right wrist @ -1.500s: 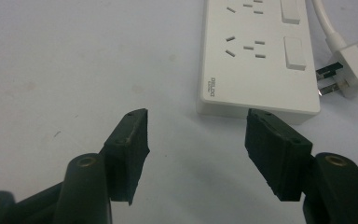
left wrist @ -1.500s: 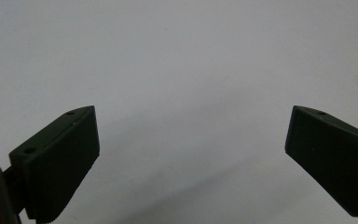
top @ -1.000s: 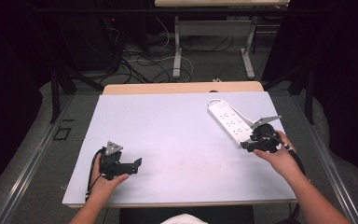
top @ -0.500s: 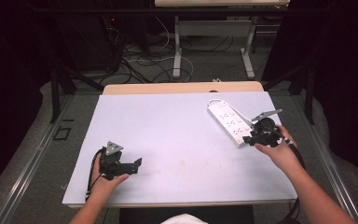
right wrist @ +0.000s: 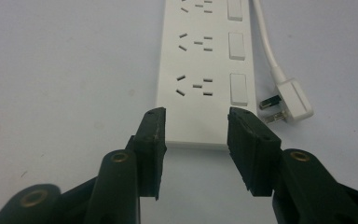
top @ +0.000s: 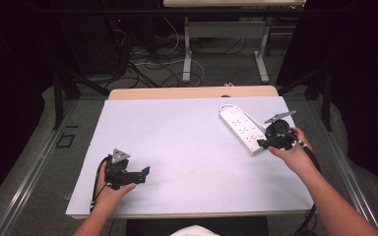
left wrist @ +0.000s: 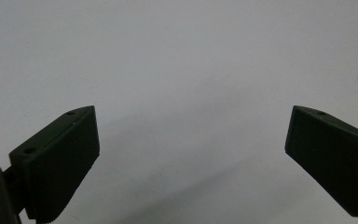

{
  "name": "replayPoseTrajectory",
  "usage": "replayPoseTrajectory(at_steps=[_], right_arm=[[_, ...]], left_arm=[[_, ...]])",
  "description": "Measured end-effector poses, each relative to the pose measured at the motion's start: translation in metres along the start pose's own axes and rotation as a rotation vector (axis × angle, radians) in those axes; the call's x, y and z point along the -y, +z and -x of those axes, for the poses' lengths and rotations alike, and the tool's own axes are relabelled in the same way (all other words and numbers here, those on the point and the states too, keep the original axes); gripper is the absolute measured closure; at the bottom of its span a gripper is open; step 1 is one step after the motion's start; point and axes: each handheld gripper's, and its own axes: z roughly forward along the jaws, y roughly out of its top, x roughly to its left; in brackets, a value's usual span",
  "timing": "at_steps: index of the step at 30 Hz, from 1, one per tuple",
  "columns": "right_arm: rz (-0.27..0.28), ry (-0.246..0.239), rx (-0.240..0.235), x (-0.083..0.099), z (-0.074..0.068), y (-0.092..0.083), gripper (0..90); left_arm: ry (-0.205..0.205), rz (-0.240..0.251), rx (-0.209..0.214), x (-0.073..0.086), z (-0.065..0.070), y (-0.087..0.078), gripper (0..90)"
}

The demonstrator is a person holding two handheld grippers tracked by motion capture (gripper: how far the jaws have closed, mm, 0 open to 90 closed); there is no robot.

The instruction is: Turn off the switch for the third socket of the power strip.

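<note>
A white power strip [top: 241, 128] lies slantwise on the right part of the table, its sockets and switches [right wrist: 205, 60] facing up. Its white plug [right wrist: 291, 100] rests on the table beside its near end. My right gripper [top: 262, 143] is at that near end. Its jaws [right wrist: 196, 116] have just been closing and stand partly apart, tips over the strip's end edge, with no pad visibly pressing on it. My left gripper [top: 146, 171] rests near the front left of the table, jaws [left wrist: 193, 112] wide open over bare table.
The pale table top [top: 187, 132] has a wooden strip [top: 192, 92] along its far edge. Behind it, on the floor, are table legs and tangled cables [top: 177, 64]. Dark curtains close off both sides.
The right hand has shifted slightly at the strip's near end. The left hand and gripper have stayed where they were.
</note>
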Motion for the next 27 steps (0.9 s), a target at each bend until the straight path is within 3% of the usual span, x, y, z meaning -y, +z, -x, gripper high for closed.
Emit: replayPoseTrajectory(at_steps=[5,17,27], right_arm=[[-0.001,0.012,0.021,-0.003,0.003,0.002,55.4],[-0.043,0.128,0.045,-0.006,0.014,0.007,54.1],[-0.053,0.154,0.083,-0.009,0.020,0.014,53.8]], left_arm=[[0.000,0.000,0.000,0.000,0.000,0.000,2.9],[0.000,0.000,0.000,0.000,0.000,0.000,2.8],[0.013,-0.006,0.000,0.000,-0.001,0.000,2.9]])
